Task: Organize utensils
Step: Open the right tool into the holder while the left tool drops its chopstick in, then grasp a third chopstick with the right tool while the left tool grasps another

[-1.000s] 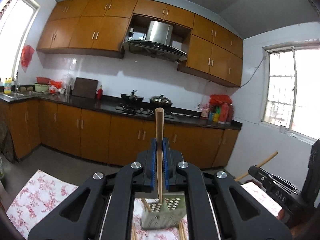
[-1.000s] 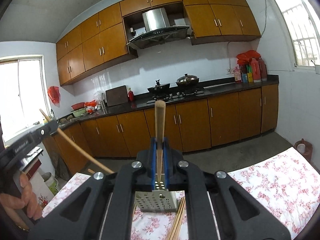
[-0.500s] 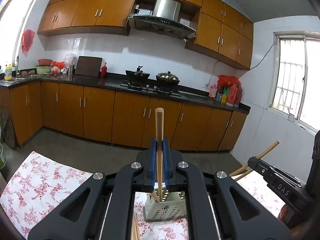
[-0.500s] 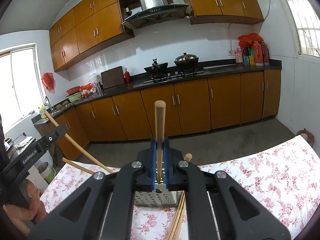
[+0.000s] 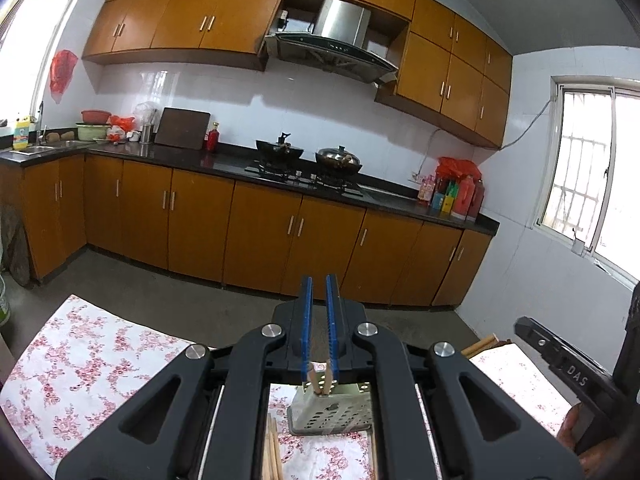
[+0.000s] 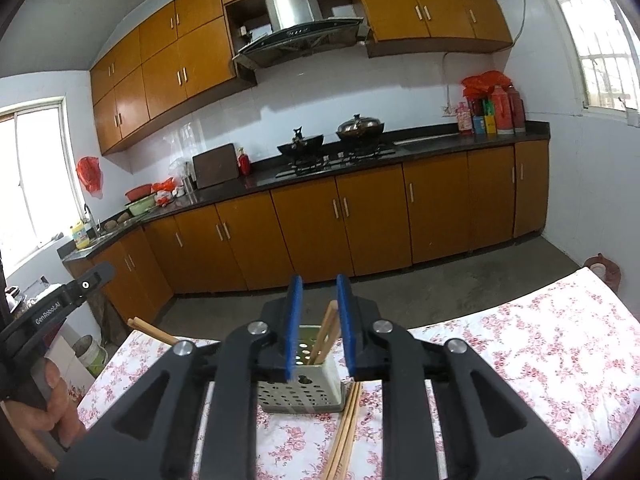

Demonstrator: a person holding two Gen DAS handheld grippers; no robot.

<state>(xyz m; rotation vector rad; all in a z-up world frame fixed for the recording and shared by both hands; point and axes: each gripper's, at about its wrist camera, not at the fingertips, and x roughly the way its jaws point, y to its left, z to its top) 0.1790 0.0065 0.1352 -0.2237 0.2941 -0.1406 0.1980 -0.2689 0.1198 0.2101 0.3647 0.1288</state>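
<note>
A pale perforated utensil holder [image 6: 302, 390] stands on the floral tablecloth [image 6: 540, 344]; it also shows in the left wrist view [image 5: 332, 414]. Two wooden chopsticks [image 6: 326, 334] stand tilted inside it, their tips showing in the left wrist view [image 5: 322, 382]. My right gripper [image 6: 319, 284] is open and empty, just above the holder. My left gripper [image 5: 319, 280] is slightly open and empty, above the holder. More chopsticks [image 6: 345, 432] lie on the cloth beside the holder, and also show in the left wrist view [image 5: 271, 454].
The other gripper shows at each view's edge, the right gripper [image 5: 568, 368] and the left gripper [image 6: 56, 304], with two chopstick ends [image 6: 150, 330] near it. Orange kitchen cabinets [image 5: 260, 232] and a stove counter stand beyond the table's far edge.
Both grippers have opened and let go of their chopsticks, which have dropped into the holder. Both cameras have tilted further down toward the table.
</note>
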